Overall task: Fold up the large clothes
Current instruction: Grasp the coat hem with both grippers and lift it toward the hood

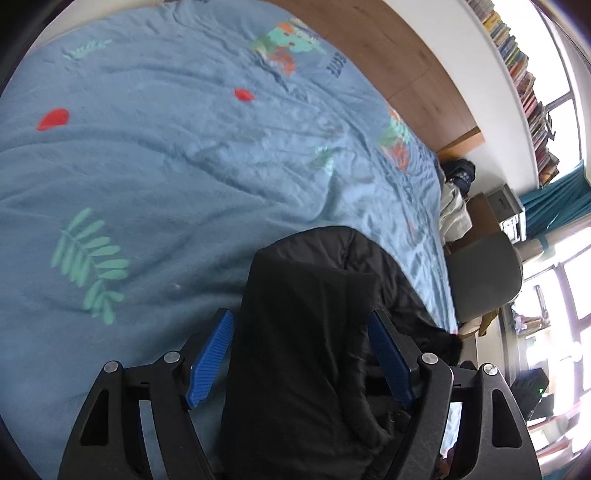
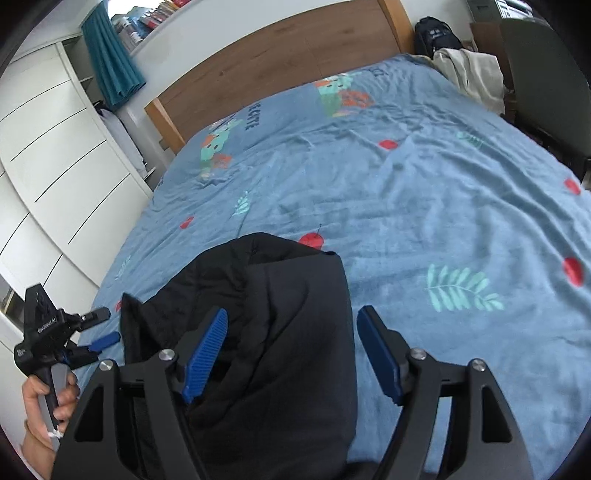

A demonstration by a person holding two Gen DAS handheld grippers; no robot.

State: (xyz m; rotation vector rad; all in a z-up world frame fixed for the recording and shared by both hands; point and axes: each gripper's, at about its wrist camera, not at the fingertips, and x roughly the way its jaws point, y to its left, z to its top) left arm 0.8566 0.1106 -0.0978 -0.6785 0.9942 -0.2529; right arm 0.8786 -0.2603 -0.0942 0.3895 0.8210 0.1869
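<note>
Blue bedspread [image 2: 424,206] covers the whole bed, wrinkled, printed with teal fern leaves, red dots and cartoon patches with lettering near the head end. Black padded garment [image 2: 266,332] lies bunched on the near part of the bedspread, at 6 o'clock in both wrist views. Left gripper [image 1: 301,354] has its jaws apart; the garment sits between the blue pads and looks to touch the right pad, clear gap at the left pad, so no clamp. Right gripper [image 2: 291,354] jaws also apart; garment folds against the left pad, right pad clear over bare bedspread. In the right wrist view the left gripper shows again at 8 o'clock, held by a hand [image 2: 48,402] on its grip. Wooden headboard [image 2: 280,70] at 12 o'clock in the right view, 1 o'clock in the left. White drawer fronts [image 2: 51,158] at 9 o'clock, teal curtain [image 2: 110,59] at 11. Dark bag [image 2: 437,35] and pale cloth [image 2: 472,77] at 1 o'clock by the bed's far corner, grey chair [image 2: 550,88] at 2. Left view: shelf of books [image 1: 524,85] at 2 o'clock, bright windows [image 1: 569,280] at 3 to 4.
</note>
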